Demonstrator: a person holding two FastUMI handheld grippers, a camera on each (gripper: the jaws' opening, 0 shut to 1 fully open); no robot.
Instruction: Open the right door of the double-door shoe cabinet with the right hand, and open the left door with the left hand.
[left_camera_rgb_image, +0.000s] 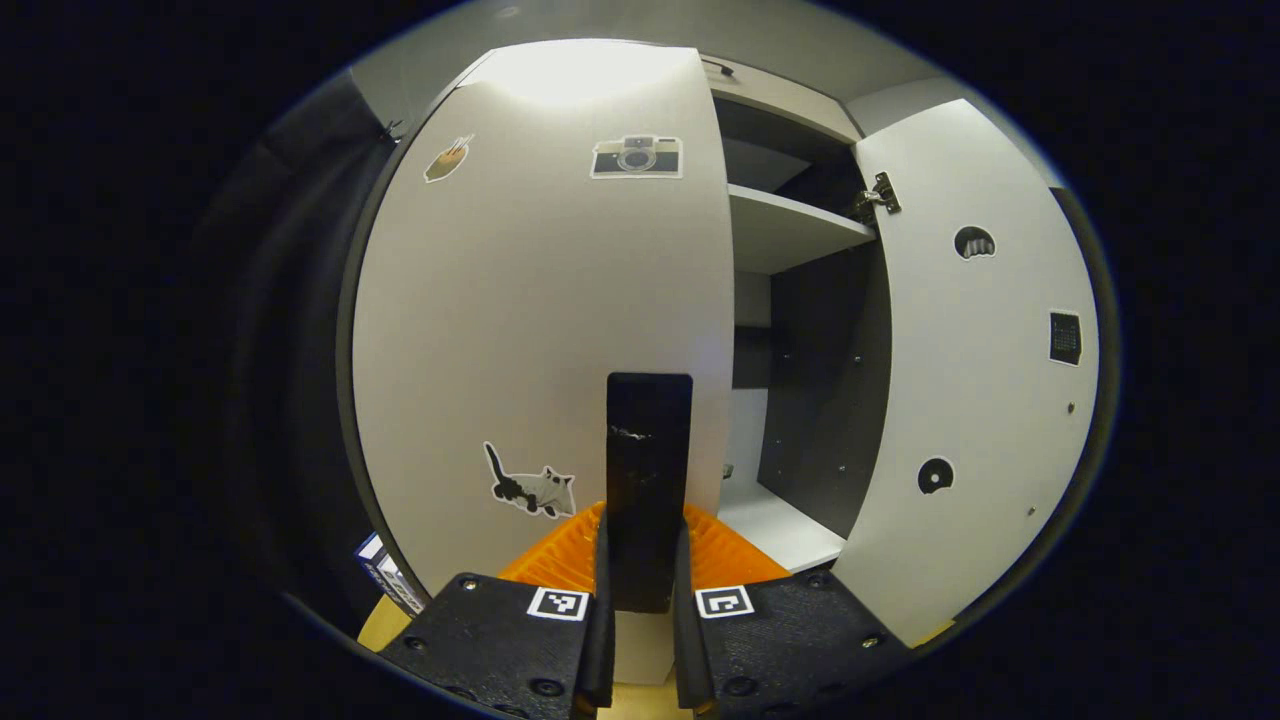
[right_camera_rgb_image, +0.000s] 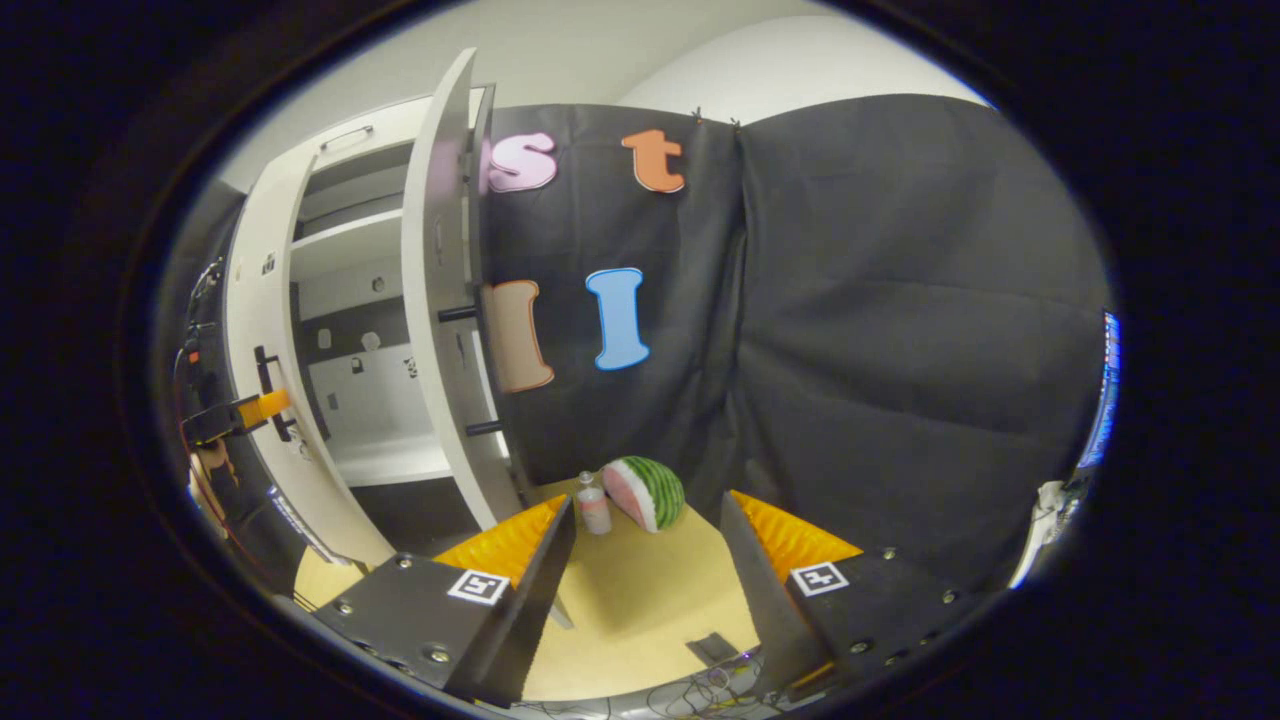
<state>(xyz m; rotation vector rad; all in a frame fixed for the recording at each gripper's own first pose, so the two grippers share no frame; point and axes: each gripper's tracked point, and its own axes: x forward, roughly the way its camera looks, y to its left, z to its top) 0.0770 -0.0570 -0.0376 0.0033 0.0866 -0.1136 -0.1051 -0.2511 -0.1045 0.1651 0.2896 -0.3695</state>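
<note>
The white left door (left_camera_rgb_image: 540, 330), which carries stickers, has a black vertical handle (left_camera_rgb_image: 648, 450). My left gripper (left_camera_rgb_image: 645, 515) is shut on that handle, one finger pressing each side. The right door (left_camera_rgb_image: 980, 380) stands swung wide open, showing a shelf (left_camera_rgb_image: 790, 235) and the dark cabinet interior. In the right gripper view the right door (right_camera_rgb_image: 440, 300) is edge-on and the left door (right_camera_rgb_image: 262, 300) looks swung partly out, with the left gripper (right_camera_rgb_image: 250, 408) on its handle. My right gripper (right_camera_rgb_image: 648, 505) is open, off the door, holding nothing.
On the wooden table (right_camera_rgb_image: 640, 600), a watermelon slice (right_camera_rgb_image: 648, 490) and a small bottle (right_camera_rgb_image: 594, 508) stand near the right door's foot. A black cloth wall (right_camera_rgb_image: 850, 350) hangs behind them. Cables (right_camera_rgb_image: 690, 685) lie at the table's near edge.
</note>
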